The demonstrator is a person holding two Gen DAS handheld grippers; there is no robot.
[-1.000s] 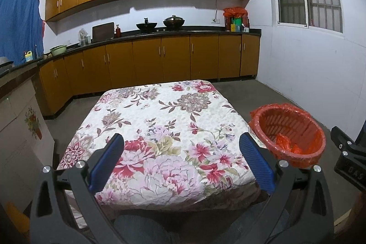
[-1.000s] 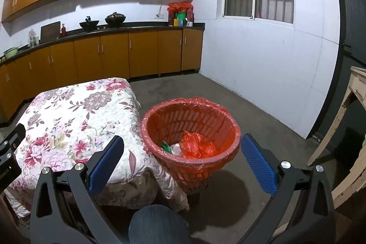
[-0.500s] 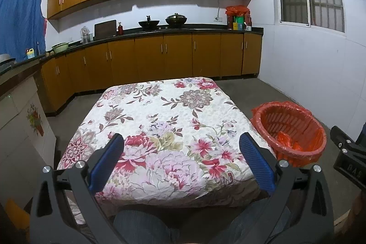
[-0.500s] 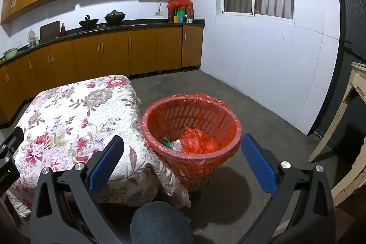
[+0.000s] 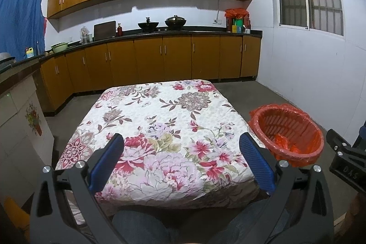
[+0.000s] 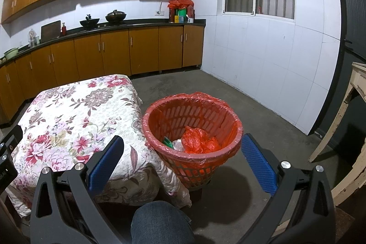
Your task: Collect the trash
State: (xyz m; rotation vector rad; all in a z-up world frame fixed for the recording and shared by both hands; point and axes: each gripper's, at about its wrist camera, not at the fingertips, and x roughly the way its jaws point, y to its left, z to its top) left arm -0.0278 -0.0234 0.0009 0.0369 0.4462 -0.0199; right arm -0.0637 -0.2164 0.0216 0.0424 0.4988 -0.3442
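- Left wrist view: the left tongs (image 5: 181,159) hang spread wide and empty above the flowered bench (image 5: 160,120), which shows no loose trash.
- The right tongs (image 6: 183,160) are likewise wide apart and empty, above the red basket (image 6: 231,117) standing just beside the bench.
- The trash (image 6: 196,140), red plastic and a clear wrapper, lies in the basket's bottom.
- Risk, as I judge it: a low swing could catch the thin liner or tip the light basket, spilling it.
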